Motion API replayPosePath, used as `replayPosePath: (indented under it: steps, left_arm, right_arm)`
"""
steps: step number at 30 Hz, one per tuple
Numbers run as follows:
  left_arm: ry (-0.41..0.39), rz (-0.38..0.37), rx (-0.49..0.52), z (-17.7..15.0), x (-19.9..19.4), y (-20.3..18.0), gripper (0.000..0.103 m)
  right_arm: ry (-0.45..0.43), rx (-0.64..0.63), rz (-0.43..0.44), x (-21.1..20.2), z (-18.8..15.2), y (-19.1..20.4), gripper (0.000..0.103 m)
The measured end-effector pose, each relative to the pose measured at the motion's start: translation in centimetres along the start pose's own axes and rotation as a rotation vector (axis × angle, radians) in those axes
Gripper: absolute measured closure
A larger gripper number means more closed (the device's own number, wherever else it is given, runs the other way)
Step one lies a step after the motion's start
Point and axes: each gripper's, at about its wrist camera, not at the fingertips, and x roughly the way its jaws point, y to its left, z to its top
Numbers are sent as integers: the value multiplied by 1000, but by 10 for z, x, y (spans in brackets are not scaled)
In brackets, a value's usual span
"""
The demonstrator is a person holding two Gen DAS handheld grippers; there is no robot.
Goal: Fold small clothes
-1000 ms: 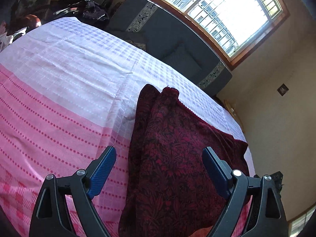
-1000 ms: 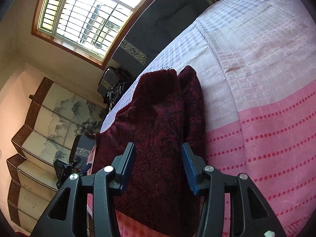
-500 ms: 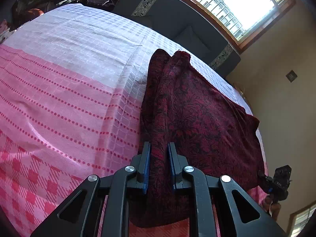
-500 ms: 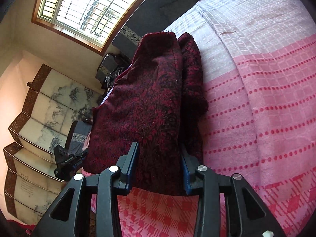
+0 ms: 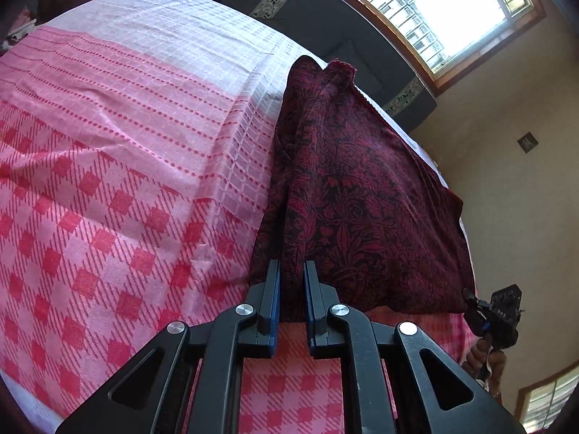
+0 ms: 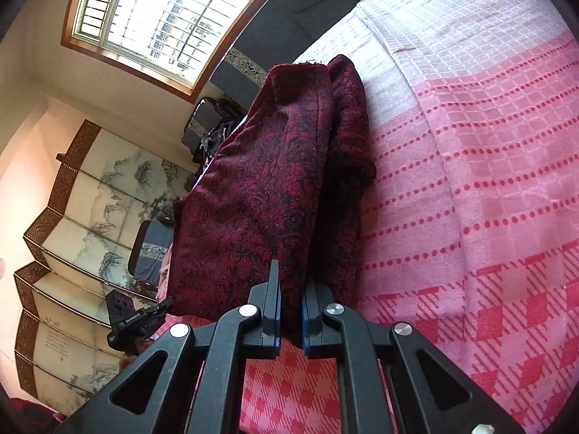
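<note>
left gripper (image 5: 291,291) clamped on the near edge of a dark red patterned garment (image 5: 362,195), which extends ahead and to the right over a pink checked bedcover (image 5: 119,166). far right of the fingers, the other hand-held gripper (image 5: 497,320); window (image 5: 448,3) ahead, upper right.

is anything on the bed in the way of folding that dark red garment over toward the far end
Nothing visible. Both the left gripper and right gripper are shut on the near edge of the red garment, and the pink bedspread beyond it shows only bare cloth.
</note>
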Motion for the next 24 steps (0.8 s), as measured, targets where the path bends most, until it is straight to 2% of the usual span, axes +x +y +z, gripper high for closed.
replayPosePath:
  steps: [5,8,11,16,19,21,24]
  left_arm:
    - [26,21,29,-10,-5,2,91]
    - [47,34,62,-10,-10,-4,91]
    - [16,44,86,-4,-21,-11,91]
    - [-34,-6,1,12,-30,-6,87]
    - [-42,-28,-11,17,-24,-9,82]
    - [-33,27,10,20,-12,-13,80]
    - [-16,21,-9,17,1,-8,80]
  right_arm:
    - [32,-9,-29,4,-4,-3,94]
    - [32,14,-18,4,-3,-9,92]
    - [18,-4,-10,1,-2,-5,90]
    - [-4,16,2,0,5,-2,78]
    - [-13,13,2,0,8,-2,78]
    - [1,3,-10,3,8,-1,78]
    - [14,-2,-4,5,7,-1,88]
